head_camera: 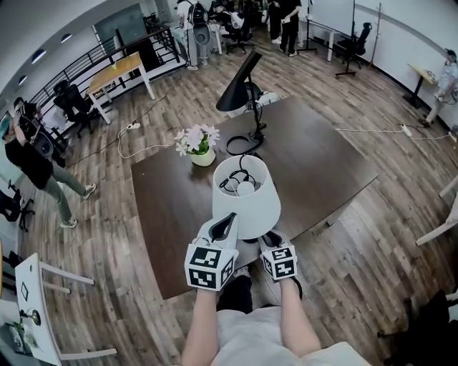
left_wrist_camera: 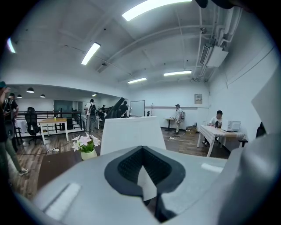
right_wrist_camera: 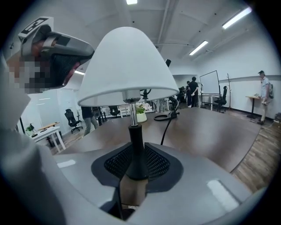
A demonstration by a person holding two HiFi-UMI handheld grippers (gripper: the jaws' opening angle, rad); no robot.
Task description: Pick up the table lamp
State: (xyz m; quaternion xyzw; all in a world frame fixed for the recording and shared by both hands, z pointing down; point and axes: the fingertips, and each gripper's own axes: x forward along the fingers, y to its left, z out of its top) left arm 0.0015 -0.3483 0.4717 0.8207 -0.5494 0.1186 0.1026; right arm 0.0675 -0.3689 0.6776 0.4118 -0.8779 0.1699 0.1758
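right gripper (right_wrist_camera: pixel 131 172) clamps table lamp (right_wrist_camera: pixel 127 66) stem; left gripper (left_wrist_camera: pixel 146 178) pinches its shade (left_wrist_camera: pixel 129 132), forearms (head_camera: pixel 204 323) parallel.

We are in an open-plan office: beyond the far edge of the dark table (head_camera: pixel 322 164) we see light desks (head_camera: pixel 118 71), wheeled office chairs (head_camera: pixel 71 100) and a whiteboard (left_wrist_camera: pixel 137 107) on a stand, all on a wood-plank floor (head_camera: pixel 372 236). Long strip lights (left_wrist_camera: pixel 91 52) and exposed pipes (left_wrist_camera: pixel 228 26) cross the white ceiling. A power strip (head_camera: pixel 133 126) lies on the floor off the table's far left corner, and people (head_camera: pixel 290 21) stand among the desks.
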